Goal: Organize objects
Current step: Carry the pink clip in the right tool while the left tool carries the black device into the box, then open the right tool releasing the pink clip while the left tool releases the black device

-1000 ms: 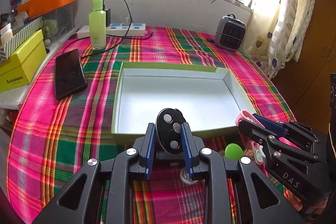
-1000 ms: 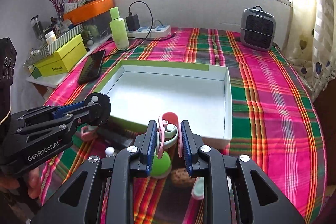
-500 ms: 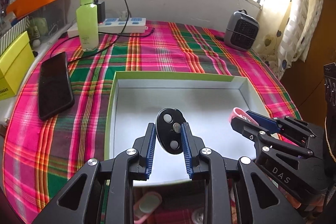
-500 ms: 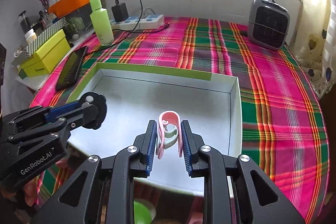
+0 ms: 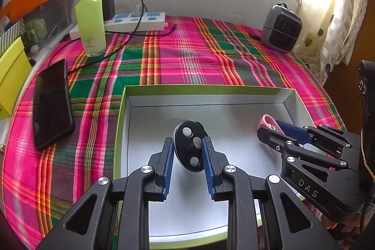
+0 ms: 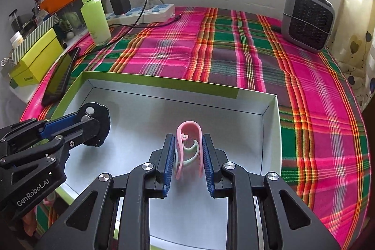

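A shallow white box with a green rim (image 5: 201, 87) (image 6: 164, 82) lies on the plaid cloth. My left gripper (image 5: 188, 146) is shut on a black oval disc with round silver studs (image 5: 190, 149), held over the box's left part. My right gripper (image 6: 188, 144) is shut on a pink curved plastic clip with a pale green piece inside (image 6: 188, 132), held over the box's right part. In the left wrist view the right gripper (image 5: 276, 132) comes in from the right with the pink clip (image 5: 267, 121). In the right wrist view the left gripper (image 6: 93, 123) comes in from the left with the disc (image 6: 98, 116).
A black phone (image 5: 51, 104) lies left of the box. Behind it stand a green bottle (image 5: 90, 15) and a power strip with a charger (image 5: 136, 20). A small grey heater (image 5: 281, 27) sits at the back right. A yellow box (image 6: 35, 60) rests on the left shelf.
Both grippers have moved forward and a little down, from the near side of the box to over its white floor, each keeping its object. The loose items by the near edge have dropped out of view.
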A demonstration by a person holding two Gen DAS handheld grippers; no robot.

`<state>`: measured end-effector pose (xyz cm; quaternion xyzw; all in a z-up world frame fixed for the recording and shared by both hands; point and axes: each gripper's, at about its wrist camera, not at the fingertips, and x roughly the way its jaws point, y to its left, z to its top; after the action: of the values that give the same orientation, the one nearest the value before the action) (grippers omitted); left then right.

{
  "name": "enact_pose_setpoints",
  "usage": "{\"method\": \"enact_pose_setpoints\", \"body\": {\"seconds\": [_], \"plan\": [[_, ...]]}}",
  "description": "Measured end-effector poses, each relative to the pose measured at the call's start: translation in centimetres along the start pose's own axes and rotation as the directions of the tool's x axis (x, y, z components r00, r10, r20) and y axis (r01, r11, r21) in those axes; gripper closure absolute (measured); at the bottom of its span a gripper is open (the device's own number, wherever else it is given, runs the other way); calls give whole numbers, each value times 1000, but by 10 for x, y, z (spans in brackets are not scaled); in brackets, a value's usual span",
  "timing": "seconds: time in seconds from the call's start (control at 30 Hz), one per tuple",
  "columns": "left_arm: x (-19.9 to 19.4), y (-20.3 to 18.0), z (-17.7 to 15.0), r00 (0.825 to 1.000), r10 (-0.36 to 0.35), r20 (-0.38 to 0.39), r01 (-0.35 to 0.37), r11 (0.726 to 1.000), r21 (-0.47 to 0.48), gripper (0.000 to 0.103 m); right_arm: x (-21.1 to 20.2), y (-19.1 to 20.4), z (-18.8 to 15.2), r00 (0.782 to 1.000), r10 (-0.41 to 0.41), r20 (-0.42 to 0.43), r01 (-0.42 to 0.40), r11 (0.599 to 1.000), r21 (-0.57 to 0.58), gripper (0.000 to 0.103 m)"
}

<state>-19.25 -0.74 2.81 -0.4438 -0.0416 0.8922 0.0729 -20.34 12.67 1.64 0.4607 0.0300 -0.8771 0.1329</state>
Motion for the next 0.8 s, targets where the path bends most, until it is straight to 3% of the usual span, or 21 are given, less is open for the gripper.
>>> {"method": "enact_pose_setpoints", "body": {"seconds": [0.5,0.6,0.67,0.8], "plan": [[6,2,2,1000,1,-17,-1,1000,-9,79,3,1,1,1000,4,-2,-4,1000,8,78],[5,1,1,1000,4,-16,-4,1000,-8,67,3,1,1,1000,8,-1,-8,1000,15,78],[4,2,0,1000,7,-13,-7,1000,-11,65,2,1,0,1000,16,0,-16,1000,18,77],[0,2,-1,1000,15,-6,-15,1000,-10,62,-1,-2,-2,1000,12,9,-12,1000,25,66]]}}
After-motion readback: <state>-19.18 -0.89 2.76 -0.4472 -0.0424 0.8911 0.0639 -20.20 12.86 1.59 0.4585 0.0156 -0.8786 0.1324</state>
